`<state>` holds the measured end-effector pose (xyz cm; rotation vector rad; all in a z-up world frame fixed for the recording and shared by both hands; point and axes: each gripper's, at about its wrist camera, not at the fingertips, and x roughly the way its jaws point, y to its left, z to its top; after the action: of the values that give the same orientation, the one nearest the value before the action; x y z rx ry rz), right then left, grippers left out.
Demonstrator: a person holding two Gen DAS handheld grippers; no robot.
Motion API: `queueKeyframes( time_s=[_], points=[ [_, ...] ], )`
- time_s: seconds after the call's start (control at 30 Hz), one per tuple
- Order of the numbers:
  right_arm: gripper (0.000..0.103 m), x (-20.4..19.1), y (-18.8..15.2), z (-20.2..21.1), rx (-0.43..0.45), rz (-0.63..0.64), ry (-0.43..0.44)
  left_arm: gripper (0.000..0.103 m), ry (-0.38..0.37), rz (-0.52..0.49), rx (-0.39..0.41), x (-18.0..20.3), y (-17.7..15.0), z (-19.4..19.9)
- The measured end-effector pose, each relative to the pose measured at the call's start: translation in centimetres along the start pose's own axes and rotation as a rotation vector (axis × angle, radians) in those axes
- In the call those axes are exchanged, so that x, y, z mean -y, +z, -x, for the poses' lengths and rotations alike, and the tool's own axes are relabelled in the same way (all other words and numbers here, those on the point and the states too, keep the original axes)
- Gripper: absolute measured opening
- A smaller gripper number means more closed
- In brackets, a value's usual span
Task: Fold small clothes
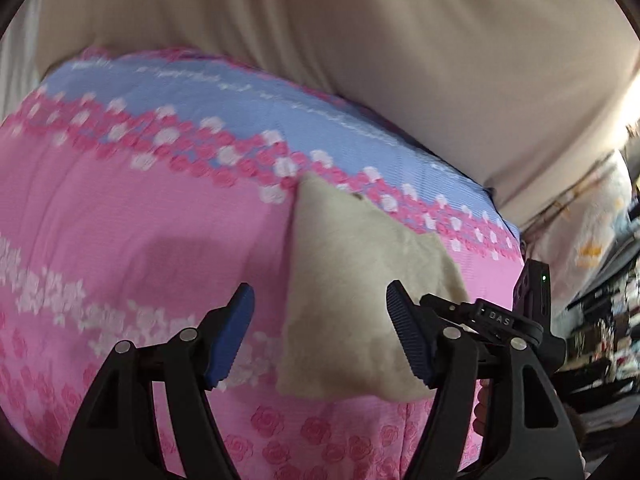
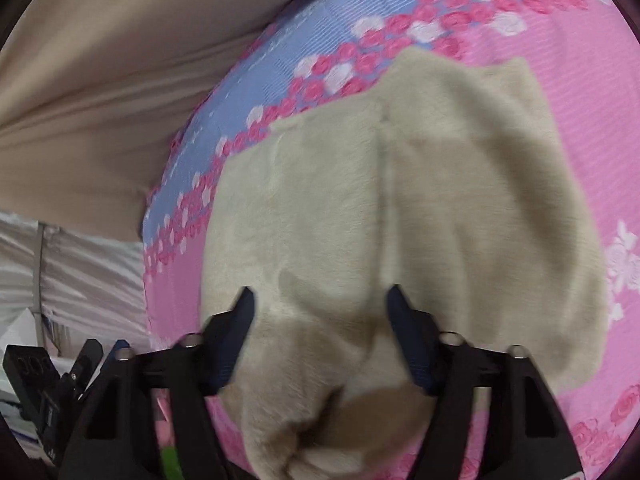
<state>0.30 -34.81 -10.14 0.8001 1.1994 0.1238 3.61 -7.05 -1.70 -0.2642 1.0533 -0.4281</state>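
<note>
Both pairs of jaws stand apart, gripping nothing. The right gripper (image 2: 320, 312) hangs over a fuzzy beige garment (image 2: 400, 208) whose near end runs out of frame. The left gripper (image 1: 320, 320) sees only one blurred corner, on the pink, rose-patterned ribbed bedspread (image 1: 140, 220).

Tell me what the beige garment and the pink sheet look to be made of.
Beige garment: soft matte plush or fleece, judging by its fuzzy nap and stitched seam. Pink sheet: thin woven fabric, probably cotton, with fine ribbed lines and printed roses.
</note>
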Motion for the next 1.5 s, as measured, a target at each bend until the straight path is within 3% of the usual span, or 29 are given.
queueKeyframes(
  time_s=[0.03, 0.1, 0.2, 0.3, 0.37, 0.43, 0.47, 0.5, 0.57, 0.6, 0.63, 0.7, 0.87, 0.9, 1.0, 1.17, 1.27, 1.37, 1.5],
  points=[
    [0.010, -1.4, 0.1, -0.2, -0.005, 0.052, -0.031, 0.066, -0.002, 0.008, 0.000, -0.4, -0.4, 0.1],
    [0.009, -4.2, 0.5, 1.9, 0.064, 0.155, 0.004, 0.066, 0.003, 0.001, 0.007, -0.6, -0.5, 0.7],
    [0.008, -6.9, 1.3, 8.8, 0.198, 0.255, 0.062, 0.068, 0.003, -0.032, 0.044, 0.3, -0.5, 1.7],
    [0.008, -4.9, 1.5, 12.3, 0.255, 0.299, -0.018, 0.070, -0.008, -0.055, 0.047, 1.1, -0.5, 1.7],
    [0.013, -0.6, 2.2, 10.9, 0.198, 0.227, -0.041, 0.070, -0.015, -0.059, 0.028, 1.6, -0.9, 1.0],
    [0.025, 3.9, 2.4, 8.2, 0.167, 0.132, -0.176, 0.070, -0.028, -0.050, -0.003, 2.0, -1.3, 0.1],
    [0.025, 5.7, 2.3, 7.2, 0.143, 0.088, -0.238, 0.070, -0.032, -0.052, -0.017, 2.3, -1.4, -0.3],
    [0.025, 6.6, 2.0, 6.8, 0.126, 0.048, -0.223, 0.070, -0.030, -0.057, -0.032, 2.6, -1.5, -0.7],
    [0.025, 6.9, 0.5, 7.8, 0.161, -0.002, -0.064, 0.070, -0.025, -0.070, -0.038, 3.0, -1.6, -1.1],
    [0.030, 6.4, -0.3, 8.5, 0.181, -0.001, -0.007, 0.070, -0.023, -0.074, -0.035, 3.2, -1.6, -1.2],
    [0.051, 6.0, -0.8, 8.7, 0.191, -0.004, 0.014, 0.070, -0.019, -0.075, -0.033, 3.3, -1.7, -1.3],
    [0.072, 5.0, -1.6, 8.3, 0.187, 0.002, 0.040, 0.070, -0.022, -0.071, -0.047, 3.3, -1.8, -1.8],
    [0.073, 5.1, -1.9, 3.6, 0.055, -0.010, 0.012, 0.070, -0.029, -0.088, -0.069, 4.1, -2.1, -2.5],
    [0.072, 4.6, -1.9, 2.8, 0.044, -0.010, 0.006, 0.070, -0.031, -0.102, -0.066, 4.3, -2.1, -2.5],
    [0.022, 1.8, -1.6, 1.8, 0.019, 0.062, 0.008, 0.070, -0.033, -0.115, -0.060, 4.5, -2.1, -2.3],
    [0.017, -2.8, 0.4, 7.3, 0.166, 0.215, 0.026, 0.070, -0.047, -0.105, -0.048, 4.4, -2.0, -1.9],
    [0.017, -3.4, 1.4, 11.7, 0.230, 0.279, -0.013, 0.072, -0.055, -0.105, -0.036, 4.6, -1.8, -1.8],
    [0.017, -0.1, 1.9, 12.3, 0.214, 0.250, -0.093, 0.072, -0.063, -0.101, -0.052, 4.7, -2.0, -2.3],
    [0.019, 8.7, 1.0, 6.4, 0.091, 0.095, -0.218, 0.072, -0.054, -0.108, -0.105, 5.2, -2.7, -3.9]
  ],
)
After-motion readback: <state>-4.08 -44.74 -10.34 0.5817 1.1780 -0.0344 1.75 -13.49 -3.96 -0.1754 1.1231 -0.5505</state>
